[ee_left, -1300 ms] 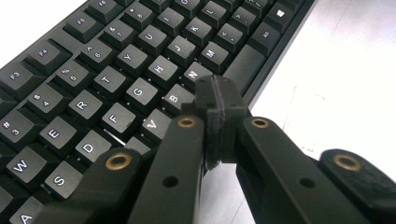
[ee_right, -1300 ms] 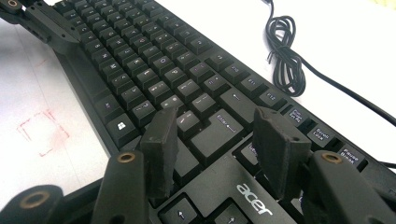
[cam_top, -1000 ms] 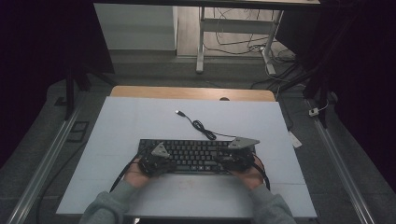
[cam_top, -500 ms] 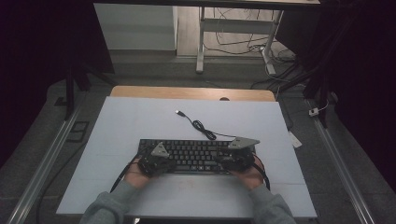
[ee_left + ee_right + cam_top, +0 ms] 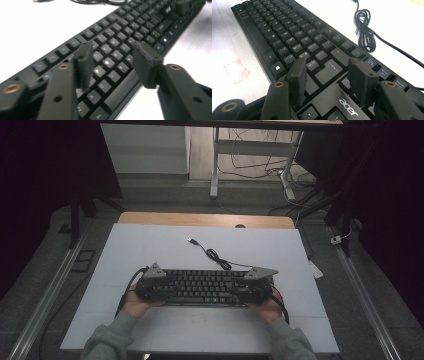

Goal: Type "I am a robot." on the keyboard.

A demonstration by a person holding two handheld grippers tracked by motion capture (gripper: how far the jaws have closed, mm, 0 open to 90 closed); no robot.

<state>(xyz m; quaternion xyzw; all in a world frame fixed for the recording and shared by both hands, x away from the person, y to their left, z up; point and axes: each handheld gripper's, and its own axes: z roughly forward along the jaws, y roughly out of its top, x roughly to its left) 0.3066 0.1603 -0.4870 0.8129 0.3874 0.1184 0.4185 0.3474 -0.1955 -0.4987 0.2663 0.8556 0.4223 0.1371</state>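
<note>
Your left gripper and right gripper hover over the keyboard ends, jaws apart, so next lower them and squeeze gently.

The keyboard is black with pale letters, its cable black, the table maybe light blue.

Your grippers' rough, matt black pads hover over a matt black plastic keyboard with faintly shiny keycaps; its glossy rubbery cable lies on the smooth white table, bare wood edging the far side.
</note>
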